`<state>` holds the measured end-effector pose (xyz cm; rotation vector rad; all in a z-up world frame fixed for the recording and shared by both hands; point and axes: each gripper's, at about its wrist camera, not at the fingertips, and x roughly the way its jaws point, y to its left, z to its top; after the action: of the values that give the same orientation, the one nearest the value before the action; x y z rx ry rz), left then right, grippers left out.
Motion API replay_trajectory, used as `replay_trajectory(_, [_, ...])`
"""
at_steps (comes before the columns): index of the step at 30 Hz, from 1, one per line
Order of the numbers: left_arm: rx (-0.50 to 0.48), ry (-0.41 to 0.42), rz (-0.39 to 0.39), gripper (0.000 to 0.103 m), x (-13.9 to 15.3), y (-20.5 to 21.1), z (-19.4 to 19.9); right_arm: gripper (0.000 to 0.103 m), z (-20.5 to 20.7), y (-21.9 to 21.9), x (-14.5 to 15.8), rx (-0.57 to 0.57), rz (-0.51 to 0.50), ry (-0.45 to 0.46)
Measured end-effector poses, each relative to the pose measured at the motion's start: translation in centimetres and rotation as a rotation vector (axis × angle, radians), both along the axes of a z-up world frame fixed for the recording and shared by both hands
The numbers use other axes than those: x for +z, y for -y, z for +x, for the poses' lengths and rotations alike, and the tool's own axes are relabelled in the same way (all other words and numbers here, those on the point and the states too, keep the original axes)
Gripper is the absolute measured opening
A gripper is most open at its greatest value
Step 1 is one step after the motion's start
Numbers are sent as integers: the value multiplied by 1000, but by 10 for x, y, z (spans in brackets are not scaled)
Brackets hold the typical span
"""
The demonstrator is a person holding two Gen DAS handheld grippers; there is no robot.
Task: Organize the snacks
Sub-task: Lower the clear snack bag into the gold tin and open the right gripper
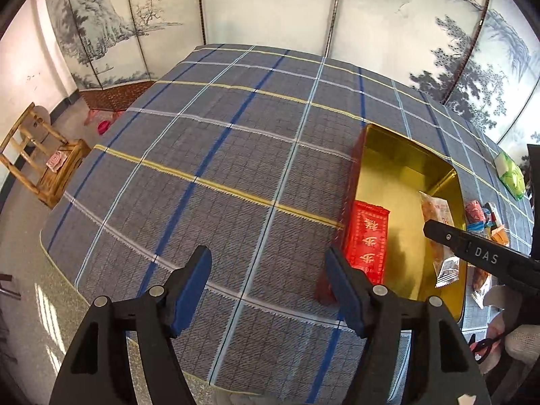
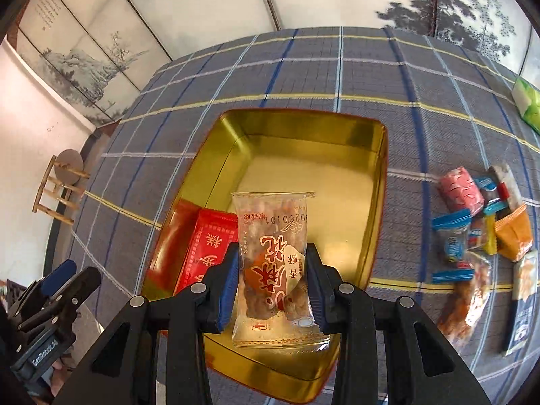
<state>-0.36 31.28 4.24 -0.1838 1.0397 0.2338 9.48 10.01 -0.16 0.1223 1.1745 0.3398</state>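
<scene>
A gold tin (image 2: 303,128) lies open on the plaid tablecloth, with a red snack packet (image 2: 209,246) lying in its near left corner. My right gripper (image 2: 271,270) is shut on a clear snack packet (image 2: 270,222) with red lettering and holds it above the tin. In the left wrist view the same tin (image 1: 405,168), red packet (image 1: 368,236) and clear packet (image 1: 438,236) show at the right. My left gripper (image 1: 268,290) stands open over bare cloth left of the tin, nothing between its fingers.
A pile of loose snack packets (image 2: 482,222) lies on the cloth right of the tin, and a green pack (image 2: 528,104) sits at the far right. Painted folding screens stand behind the table. A wooden chair (image 1: 44,165) stands on the floor to the left.
</scene>
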Motion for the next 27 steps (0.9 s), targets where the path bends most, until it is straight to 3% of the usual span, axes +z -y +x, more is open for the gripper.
replay_trajectory(8, [62,-28,1,66,-12,-16,-6,38,-1,-27,-25,7,-132,-10])
replay_trajectory(27, [79,-57,-34,68,-21,-23,-7,39,3,-34,-40,22,-139,-56])
